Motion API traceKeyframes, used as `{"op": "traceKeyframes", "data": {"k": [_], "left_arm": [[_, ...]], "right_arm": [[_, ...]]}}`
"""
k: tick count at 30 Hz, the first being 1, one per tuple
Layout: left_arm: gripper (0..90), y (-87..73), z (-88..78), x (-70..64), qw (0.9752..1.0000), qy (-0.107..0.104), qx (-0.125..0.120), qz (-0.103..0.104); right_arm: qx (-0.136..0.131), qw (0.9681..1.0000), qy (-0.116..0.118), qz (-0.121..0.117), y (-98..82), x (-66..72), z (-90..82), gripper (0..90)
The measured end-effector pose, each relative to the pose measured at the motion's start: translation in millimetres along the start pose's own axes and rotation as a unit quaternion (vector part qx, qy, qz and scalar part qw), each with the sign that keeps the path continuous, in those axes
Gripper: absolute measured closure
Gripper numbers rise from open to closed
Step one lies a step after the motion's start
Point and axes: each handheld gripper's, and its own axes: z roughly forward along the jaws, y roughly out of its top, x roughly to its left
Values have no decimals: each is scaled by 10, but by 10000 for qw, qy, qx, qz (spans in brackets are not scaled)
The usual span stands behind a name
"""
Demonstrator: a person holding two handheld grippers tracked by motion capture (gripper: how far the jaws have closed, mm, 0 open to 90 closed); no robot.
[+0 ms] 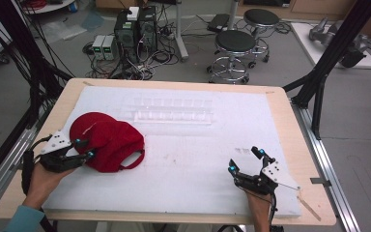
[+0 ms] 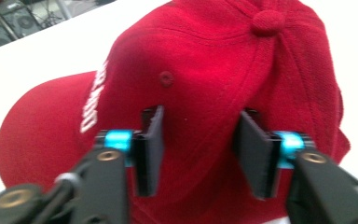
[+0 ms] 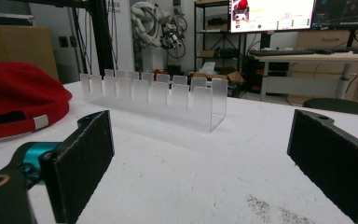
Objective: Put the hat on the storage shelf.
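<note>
A red baseball cap (image 1: 108,140) with white lettering lies on the white mat (image 1: 198,164) at the left. My left gripper (image 1: 86,149) reaches it from the left edge. In the left gripper view the red cap (image 2: 200,84) has its crown bunched between the two black pads (image 2: 151,144), which press into the cloth of that gripper (image 2: 198,140). My right gripper (image 1: 245,161) rests near the front right of the mat. In the right gripper view that gripper (image 3: 200,140) stands wide open with nothing between its jaws, and the red cap (image 3: 14,93) shows far left.
A clear slotted acrylic rack (image 1: 171,111) stands across the back middle of the mat, and the rack (image 3: 158,95) is ahead of the right gripper. The wooden table (image 1: 290,125) rims the mat. Stools (image 1: 234,46), computers and cables sit on the floor beyond.
</note>
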Motion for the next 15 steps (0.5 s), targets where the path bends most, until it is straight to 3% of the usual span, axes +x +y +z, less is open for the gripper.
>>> {"op": "traceKeyframes", "data": {"k": [7,15], "left_arm": [[847,12,42,-24,9997,-150,198,25],[875,27,35,-31,9998,-98,165,-49]], "right_arm": [[-15,10000,-7,-29,0,2,1,61],[0,10000,-7,-4,0,6,-1,61]]}}
